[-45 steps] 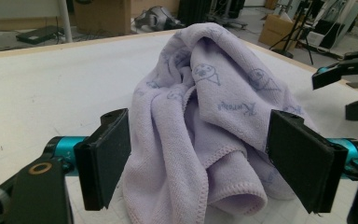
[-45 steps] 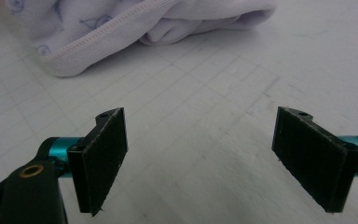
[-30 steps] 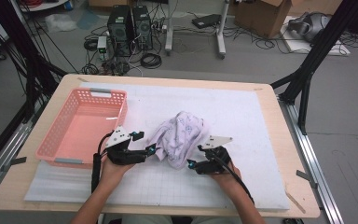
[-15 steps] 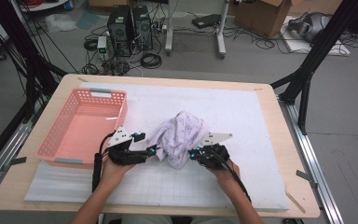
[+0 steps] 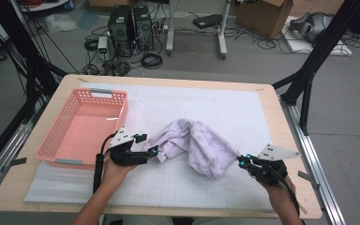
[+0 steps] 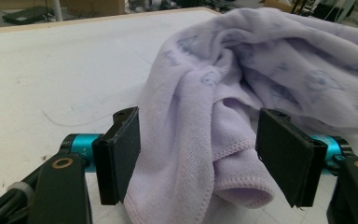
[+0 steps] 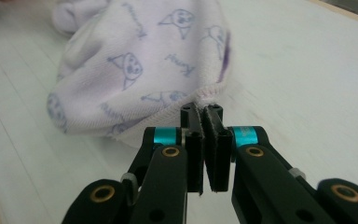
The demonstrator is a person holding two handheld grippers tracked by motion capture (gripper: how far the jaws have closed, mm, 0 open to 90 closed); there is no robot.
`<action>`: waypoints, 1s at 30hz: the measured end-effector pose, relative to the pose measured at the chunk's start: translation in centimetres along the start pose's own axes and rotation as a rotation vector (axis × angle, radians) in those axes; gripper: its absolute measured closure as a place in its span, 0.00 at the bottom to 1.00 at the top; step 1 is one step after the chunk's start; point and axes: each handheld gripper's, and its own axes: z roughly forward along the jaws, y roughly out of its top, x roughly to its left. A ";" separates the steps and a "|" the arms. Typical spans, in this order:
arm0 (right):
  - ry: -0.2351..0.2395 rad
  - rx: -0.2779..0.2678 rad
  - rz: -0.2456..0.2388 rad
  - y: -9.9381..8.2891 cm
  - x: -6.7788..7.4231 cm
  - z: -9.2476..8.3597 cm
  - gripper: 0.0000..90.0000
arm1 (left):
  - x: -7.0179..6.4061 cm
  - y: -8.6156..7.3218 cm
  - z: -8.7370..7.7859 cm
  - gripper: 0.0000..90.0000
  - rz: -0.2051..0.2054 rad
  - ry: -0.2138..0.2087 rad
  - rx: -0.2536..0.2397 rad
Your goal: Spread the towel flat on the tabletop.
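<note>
R gripper (image 7: 204,121) clamped on hem of lilac towel (image 5: 201,145), mid-table on white mat (image 5: 243,108) beside pink basket (image 5: 82,129). L gripper (image 6: 200,154) jaws wide w/ bunched fold between, not pinching. Soft, light, limp terry; prob drapes & sags, so grab hems/corners, not bulk.

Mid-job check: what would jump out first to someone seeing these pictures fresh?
The crumpled lilac cat-print towel at the middle of the white-topped table, stretched between two hand-held grippers. The right gripper is shut on its hem, while the left gripper stands open around a fold. An empty pink plastic basket sits at the left.
</note>
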 end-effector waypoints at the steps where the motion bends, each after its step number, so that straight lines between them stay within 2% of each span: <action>1: -0.021 0.014 -0.005 -0.4 -0.2 -0.6 0.97 | 0.0 0.0 0.0 0.35 -0.002 -0.001 -0.001; 5: -0.132 0.108 0.007 -1.9 -1.2 -2.5 0.97 | -0.1 -0.1 0.2 0.35 0.001 -0.003 0.008; 7: -0.163 0.140 -0.003 -2.1 -1.1 -2.8 0.96 | -0.2 -0.1 0.4 0.34 0.000 -0.006 0.011; 8: -0.161 0.135 -0.002 -2.0 -1.0 -2.8 0.93 | -0.2 -0.1 0.4 0.34 -0.001 -0.007 0.010; 9: -0.161 0.116 -0.005 -1.8 -1.0 -2.7 0.87 | -0.3 -0.1 0.5 0.34 -0.002 -0.007 0.013; 12: -0.169 0.035 0.040 -0.8 -1.3 -2.3 0.68 | -0.3 -0.1 0.6 0.34 0.005 -0.012 0.016; 14: -0.177 0.002 0.054 0.1 -1.6 -1.5 0.61 | -0.4 -0.1 0.7 0.34 0.005 -0.013 0.018; 16: -0.149 -0.025 0.055 1.2 -1.8 -0.2 0.56 | -0.4 -0.2 0.7 0.34 0.004 -0.016 0.021; 19: -0.089 -0.029 0.051 3.2 -2.1 2.8 0.49 | -0.4 -0.2 0.8 0.34 0.012 -0.016 0.025; 22: -0.070 -0.001 0.011 5.1 -1.9 6.2 0.46 | -0.4 -0.2 0.7 0.34 0.009 -0.015 0.021; 25: -0.020 0.040 0.017 6.2 -1.5 9.2 0.46 | -0.3 -0.2 0.7 0.34 0.009 -0.012 0.028; 27: 0.006 0.078 0.027 6.4 -1.5 10.6 0.47 | -0.3 -0.3 0.7 0.34 0.009 -0.014 0.028; 28: 0.027 0.091 0.049 6.4 -1.6 11.0 0.50 | -0.3 -0.3 0.7 0.34 0.010 -0.014 0.029; 30: 0.090 0.122 0.093 6.0 -1.9 11.5 0.61 | -0.4 -0.3 0.7 0.35 0.006 -0.016 0.033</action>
